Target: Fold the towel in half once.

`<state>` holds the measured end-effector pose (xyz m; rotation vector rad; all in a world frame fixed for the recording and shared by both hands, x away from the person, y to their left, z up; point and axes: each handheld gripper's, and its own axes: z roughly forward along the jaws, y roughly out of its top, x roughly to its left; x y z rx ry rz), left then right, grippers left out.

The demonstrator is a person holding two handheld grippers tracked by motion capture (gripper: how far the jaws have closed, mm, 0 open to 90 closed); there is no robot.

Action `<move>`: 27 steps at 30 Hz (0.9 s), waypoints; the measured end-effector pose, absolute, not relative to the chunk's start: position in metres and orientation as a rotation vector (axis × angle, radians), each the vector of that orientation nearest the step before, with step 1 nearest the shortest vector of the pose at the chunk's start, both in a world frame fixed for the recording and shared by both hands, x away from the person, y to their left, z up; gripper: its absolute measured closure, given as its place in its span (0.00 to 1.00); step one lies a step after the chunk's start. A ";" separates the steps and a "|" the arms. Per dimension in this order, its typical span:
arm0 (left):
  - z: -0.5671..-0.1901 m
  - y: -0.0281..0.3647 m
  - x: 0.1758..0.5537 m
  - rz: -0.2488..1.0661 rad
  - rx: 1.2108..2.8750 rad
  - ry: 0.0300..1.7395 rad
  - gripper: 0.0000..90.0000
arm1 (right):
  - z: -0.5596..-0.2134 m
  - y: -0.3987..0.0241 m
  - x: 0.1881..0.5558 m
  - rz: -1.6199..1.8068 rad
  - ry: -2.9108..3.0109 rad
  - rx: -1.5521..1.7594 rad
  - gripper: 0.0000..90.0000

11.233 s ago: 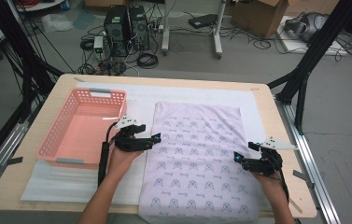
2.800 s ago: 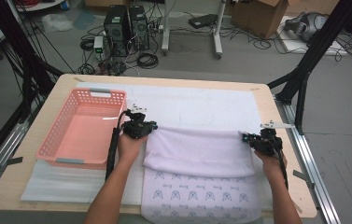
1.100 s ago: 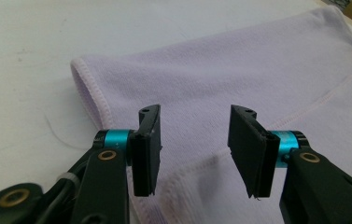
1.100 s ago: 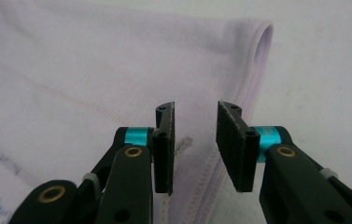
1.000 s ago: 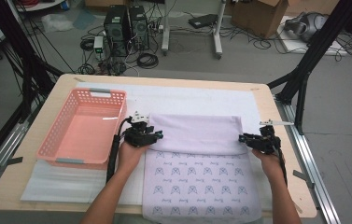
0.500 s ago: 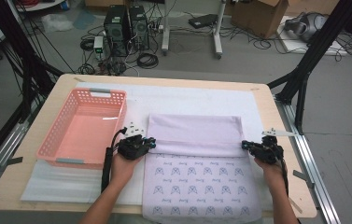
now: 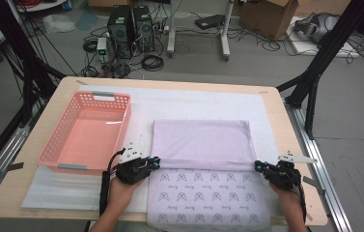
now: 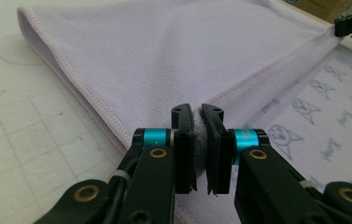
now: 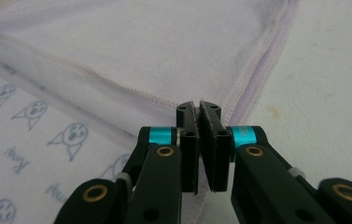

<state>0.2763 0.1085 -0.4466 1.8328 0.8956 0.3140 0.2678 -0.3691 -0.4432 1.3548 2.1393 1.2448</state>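
A: Where's the towel [image 7: 200, 140]?
B: Flat on the worktop [image 7: 286, 130], beside the pink basket [image 7: 85, 133], half folded.
A: And the tools?
B: Left tool [image 7: 156, 162] and right tool [image 7: 258, 166] each clamp its folded edge.

hand-held gripper [image 8: 198, 140]: black jaws | cyan bands | brass screws | black cable
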 end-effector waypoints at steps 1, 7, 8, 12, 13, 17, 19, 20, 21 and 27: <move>-0.447 0.109 0.272 0.323 1.836 0.882 0.92 | -0.443 -0.369 0.265 1.247 2.140 1.358 0.95; -0.448 0.112 0.257 0.311 1.843 0.861 0.92 | -0.440 -0.370 0.244 1.262 2.135 1.340 0.95; -0.447 0.112 0.254 0.311 1.846 0.855 0.92 | -0.440 -0.371 0.241 1.266 2.133 1.341 0.96; -0.446 0.110 0.241 0.304 1.848 0.832 0.92 | -0.440 -0.375 0.226 1.263 2.137 1.324 0.96; -0.447 0.110 0.239 0.297 1.852 0.830 0.92 | -0.439 -0.376 0.223 1.266 2.134 1.330 0.96; -0.446 0.110 0.230 0.296 1.852 0.820 0.92 | -0.436 -0.378 0.211 1.285 2.130 1.317 0.96; -0.444 0.111 0.225 0.297 1.842 0.814 0.92 | -0.436 -0.378 0.206 1.280 2.132 1.313 0.96; -0.443 0.111 0.223 0.297 1.837 0.812 0.92 | -0.436 -0.378 0.204 1.275 2.137 1.304 0.96; -0.443 0.112 0.221 0.295 1.838 0.808 0.92 | -0.436 -0.379 0.201 1.281 2.136 1.311 0.96; -0.442 0.113 0.204 0.292 1.840 0.797 0.92 | -0.436 -0.382 0.190 1.294 2.127 1.318 0.96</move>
